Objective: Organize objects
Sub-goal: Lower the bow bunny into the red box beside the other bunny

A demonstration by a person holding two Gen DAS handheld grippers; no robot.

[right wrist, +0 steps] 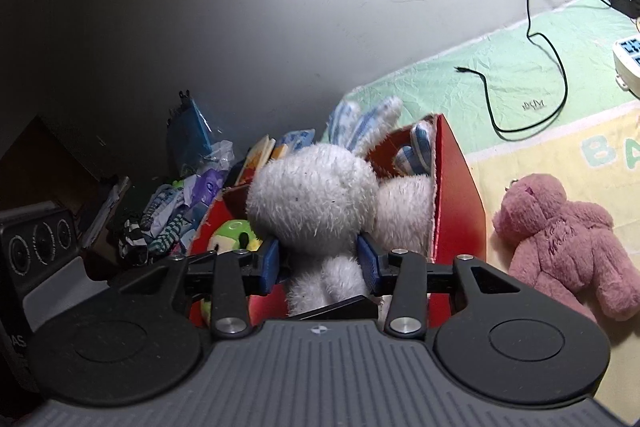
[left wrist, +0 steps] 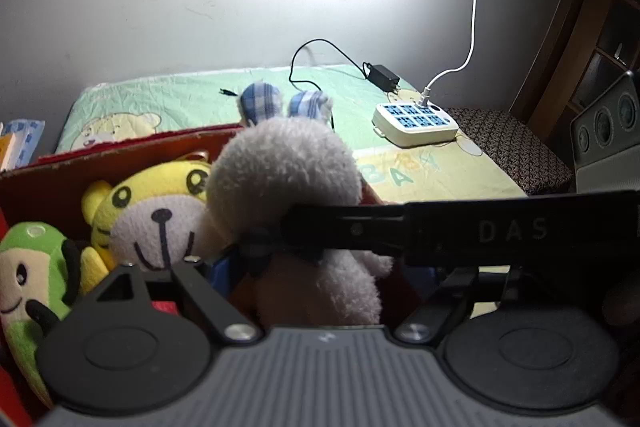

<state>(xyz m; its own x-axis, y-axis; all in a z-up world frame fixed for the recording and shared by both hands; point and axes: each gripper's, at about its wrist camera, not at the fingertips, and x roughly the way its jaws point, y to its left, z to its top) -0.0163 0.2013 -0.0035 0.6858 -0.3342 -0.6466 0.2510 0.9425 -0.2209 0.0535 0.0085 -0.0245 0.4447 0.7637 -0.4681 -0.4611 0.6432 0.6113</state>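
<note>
Fingers (right wrist: 269, 261) of right gripper (right wrist: 318, 261) clamp white bunny (right wrist: 316, 203); left gripper (left wrist: 280, 267) unclear, "DAS" legible.

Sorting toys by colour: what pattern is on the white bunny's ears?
Blue-and-white check on the white bunny's ears; clearest in the left wrist view.

Your right gripper (right wrist: 318, 263) is clamped on the neck of the white plush rabbit (right wrist: 316, 203), one blue pad (right wrist: 267, 259) pressed in on each side, fingers level. Seen from your left wrist, that right gripper reaches in from the right of the rabbit. Your left gripper (left wrist: 280, 267) sits low behind the rabbit; its fingertips are hidden, so its grip cannot be judged.
</note>
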